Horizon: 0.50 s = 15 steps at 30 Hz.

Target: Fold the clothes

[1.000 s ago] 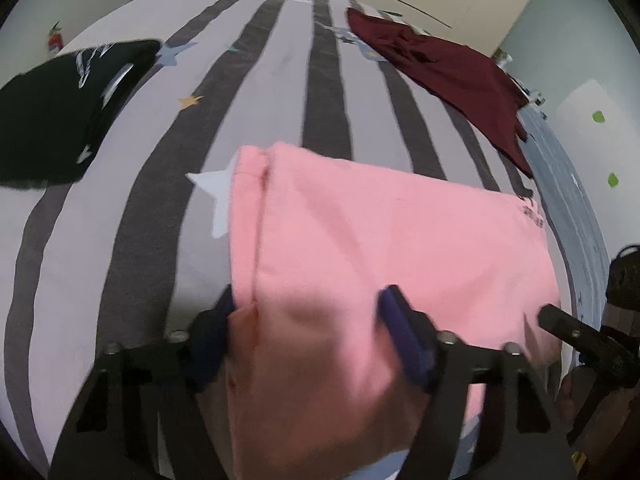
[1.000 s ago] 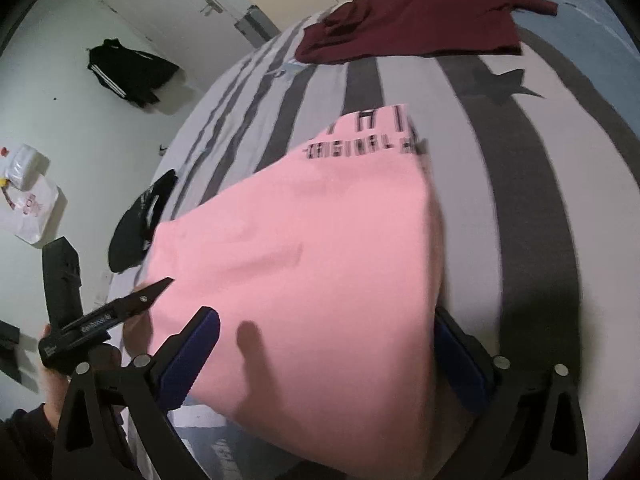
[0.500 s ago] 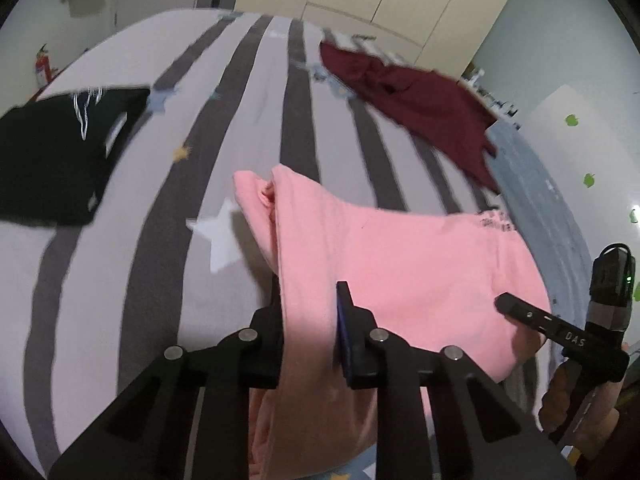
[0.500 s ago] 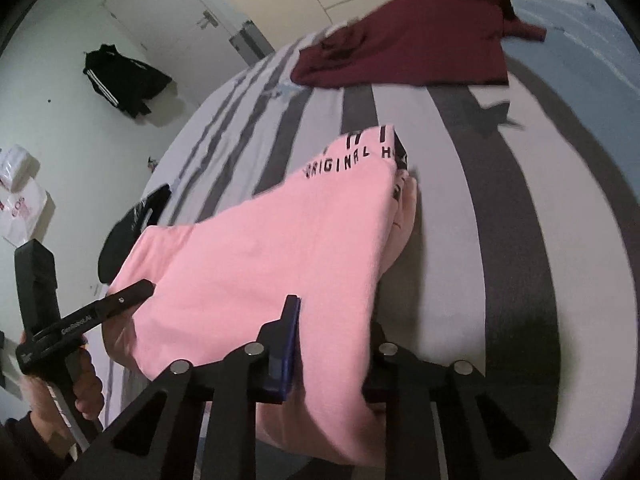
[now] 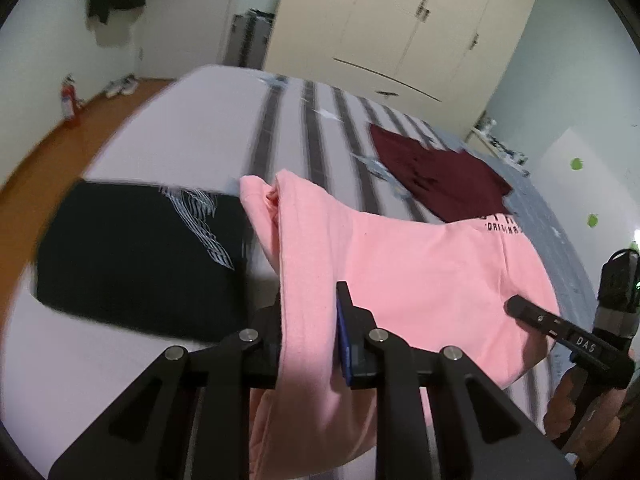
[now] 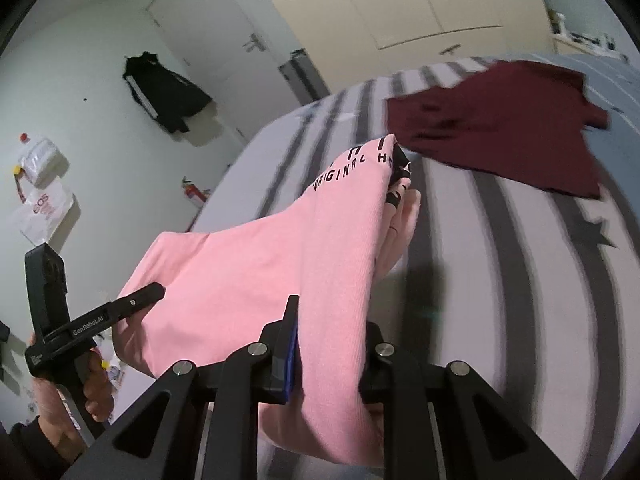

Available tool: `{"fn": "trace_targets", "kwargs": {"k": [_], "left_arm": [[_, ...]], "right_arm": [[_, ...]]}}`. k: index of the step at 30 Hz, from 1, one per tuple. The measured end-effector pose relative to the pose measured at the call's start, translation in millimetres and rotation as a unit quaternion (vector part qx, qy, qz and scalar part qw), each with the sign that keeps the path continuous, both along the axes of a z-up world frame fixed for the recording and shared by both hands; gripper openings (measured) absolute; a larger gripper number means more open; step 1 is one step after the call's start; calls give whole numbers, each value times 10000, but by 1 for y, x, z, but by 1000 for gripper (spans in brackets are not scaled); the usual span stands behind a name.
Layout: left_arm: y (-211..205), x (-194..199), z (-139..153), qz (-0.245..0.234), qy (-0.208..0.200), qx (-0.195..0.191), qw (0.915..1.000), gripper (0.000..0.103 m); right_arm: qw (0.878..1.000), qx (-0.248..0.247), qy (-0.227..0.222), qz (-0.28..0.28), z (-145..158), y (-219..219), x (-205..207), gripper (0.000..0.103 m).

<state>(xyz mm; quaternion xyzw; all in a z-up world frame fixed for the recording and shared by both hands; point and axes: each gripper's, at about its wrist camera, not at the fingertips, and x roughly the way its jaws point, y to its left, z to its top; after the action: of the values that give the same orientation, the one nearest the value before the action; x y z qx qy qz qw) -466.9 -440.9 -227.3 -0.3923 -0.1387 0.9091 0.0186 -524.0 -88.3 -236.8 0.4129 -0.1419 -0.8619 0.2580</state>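
Pink shirt [image 5: 404, 276] is pinched at each end, left claw [image 5: 308, 332] and right claw [image 6: 332, 344] clamping its folded edges, so it hangs taut between them above the bed [image 6: 520, 280], probably for carrying.

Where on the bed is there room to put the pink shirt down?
Both grippers, left gripper and right gripper, clamp the pink shirt. Bare striped bed lies right of it, below the maroon garment. On the left it's crowded by the black shirt.
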Motion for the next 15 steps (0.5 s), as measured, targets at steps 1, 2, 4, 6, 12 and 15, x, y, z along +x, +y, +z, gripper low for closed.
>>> {"fn": "trace_targets", "kwargs": {"k": [1, 2, 4, 6, 12, 15], "left_arm": [[-18, -2, 3, 34, 10, -88, 10000, 17], [-35, -4, 5, 65, 16, -163, 9998, 17], [-69, -9, 7, 126, 8, -276, 9995, 17], [-106, -17, 5, 202, -32, -371, 9991, 17], [-191, -36, -10, 367, -169, -517, 9978, 17], [-218, -41, -24, 406, -265, -511, 9975, 17]], "right_arm": [[10000, -18, 20, 33, 2, -17, -5, 17], [10000, -60, 23, 57, 2, -38, -10, 17], [9998, -151, 21, 103, 1, -82, -23, 17], [9996, -216, 21, 158, 0, -119, -34, 17], [9991, -277, -3, 316, -16, -215, -60, 17], [9991, -163, -3, 401, -27, -244, -65, 17]]}}
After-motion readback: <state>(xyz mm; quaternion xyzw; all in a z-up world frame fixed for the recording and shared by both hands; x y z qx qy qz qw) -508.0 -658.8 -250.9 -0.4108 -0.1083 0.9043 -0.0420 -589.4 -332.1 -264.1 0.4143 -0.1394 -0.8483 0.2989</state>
